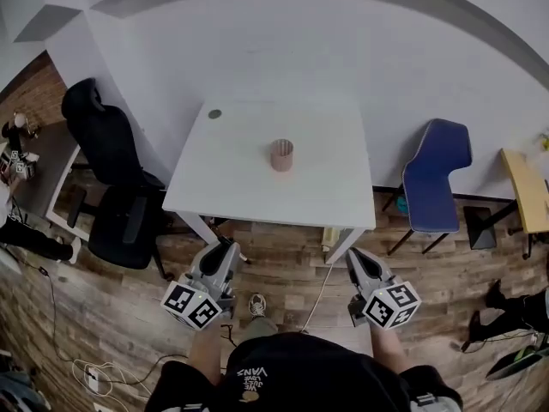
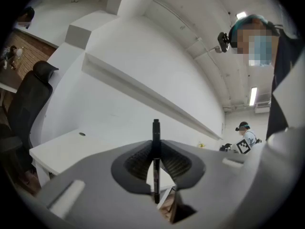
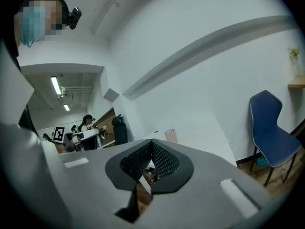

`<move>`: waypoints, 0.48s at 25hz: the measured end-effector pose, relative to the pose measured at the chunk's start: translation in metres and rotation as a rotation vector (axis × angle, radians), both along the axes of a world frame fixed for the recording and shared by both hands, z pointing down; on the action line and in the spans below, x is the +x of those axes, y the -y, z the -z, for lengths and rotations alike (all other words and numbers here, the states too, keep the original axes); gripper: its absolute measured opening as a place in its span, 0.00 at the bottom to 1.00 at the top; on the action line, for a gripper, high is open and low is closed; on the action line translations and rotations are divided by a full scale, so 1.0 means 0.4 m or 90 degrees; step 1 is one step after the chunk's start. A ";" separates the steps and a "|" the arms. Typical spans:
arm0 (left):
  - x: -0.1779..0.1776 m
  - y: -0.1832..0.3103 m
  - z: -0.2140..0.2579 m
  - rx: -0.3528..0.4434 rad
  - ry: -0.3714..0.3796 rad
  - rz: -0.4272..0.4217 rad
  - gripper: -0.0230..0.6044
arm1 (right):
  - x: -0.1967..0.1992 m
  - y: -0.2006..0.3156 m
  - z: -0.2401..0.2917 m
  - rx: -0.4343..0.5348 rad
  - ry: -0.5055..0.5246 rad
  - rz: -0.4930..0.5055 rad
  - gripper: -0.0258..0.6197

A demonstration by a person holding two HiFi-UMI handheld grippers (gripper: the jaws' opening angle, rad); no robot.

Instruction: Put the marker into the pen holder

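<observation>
The left gripper is clamping the black marker upright in its jaws (the right gripper is sitting closed, empty), well short of the pink pen holder on the table, so carrying it there seems next.

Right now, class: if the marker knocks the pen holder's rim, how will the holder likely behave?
The pen holder looks small and stands free on the white table, so it is probably light and may slide or tip. The marker, straight in the left claw, seems stiff and would not cushion the knock.
</observation>
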State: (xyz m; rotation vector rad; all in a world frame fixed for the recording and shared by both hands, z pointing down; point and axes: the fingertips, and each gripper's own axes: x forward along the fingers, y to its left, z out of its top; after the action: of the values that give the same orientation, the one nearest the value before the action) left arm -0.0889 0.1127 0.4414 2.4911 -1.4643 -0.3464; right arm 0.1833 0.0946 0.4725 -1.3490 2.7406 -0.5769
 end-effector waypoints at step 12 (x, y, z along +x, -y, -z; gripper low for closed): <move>-0.137 0.202 -0.024 -0.016 -0.014 -0.068 0.20 | -0.173 0.166 0.002 0.003 0.001 -0.046 0.04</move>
State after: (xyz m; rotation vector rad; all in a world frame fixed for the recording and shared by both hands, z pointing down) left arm -0.1436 0.0318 0.4510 2.5238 -1.3137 -0.3328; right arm 0.1139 0.0283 0.4718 -1.4389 2.6764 -0.5658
